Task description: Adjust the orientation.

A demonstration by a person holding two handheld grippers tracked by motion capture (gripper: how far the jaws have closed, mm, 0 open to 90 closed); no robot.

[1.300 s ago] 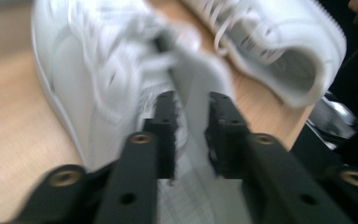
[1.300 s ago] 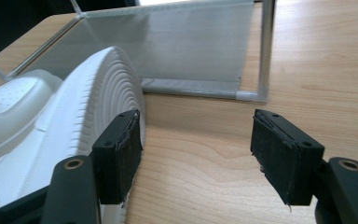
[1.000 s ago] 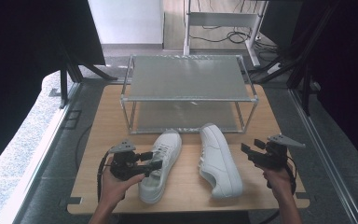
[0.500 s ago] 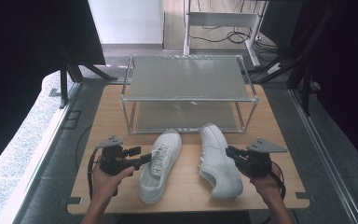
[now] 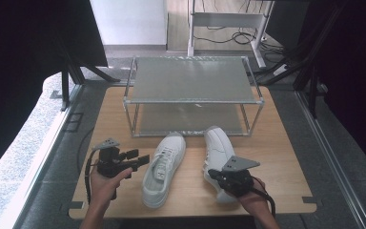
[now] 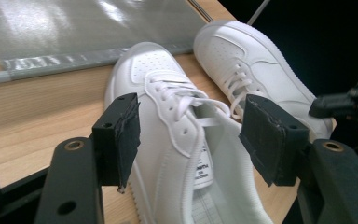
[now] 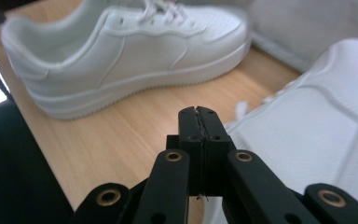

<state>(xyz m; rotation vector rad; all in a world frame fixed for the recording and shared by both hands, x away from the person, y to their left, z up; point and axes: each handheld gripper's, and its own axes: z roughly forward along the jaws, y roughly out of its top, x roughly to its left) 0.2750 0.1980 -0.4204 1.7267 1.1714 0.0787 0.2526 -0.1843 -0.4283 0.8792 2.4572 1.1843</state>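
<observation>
Two white sneakers lie on the wooden table. The left sneaker (image 5: 161, 169) (image 6: 177, 116) (image 7: 130, 51) points its toe at the rack, and my left gripper (image 5: 142, 160) (image 6: 193, 140) stands open just to its left, the shoe's opening showing between and beyond the black pads (image 6: 121, 135) without touching them. My right gripper (image 5: 210, 174) (image 7: 198, 114) is at the heel end of the right sneaker (image 5: 218, 145) (image 6: 251, 70) (image 7: 317, 130), on its inner side. Its jaws have just been closing and now meet with nothing between them.
A two-shelf metal rack (image 5: 190, 78) stands at the back of the table (image 5: 276, 157), right behind the sneakers' toes. Dark frames and cables line the floor on both sides. Bare wood lies to the right of the right sneaker.
The right gripper moved left from the table's right edge to the right sneaker's heel and its jaws closed. The left gripper drew back a little to the left of its sneaker.
</observation>
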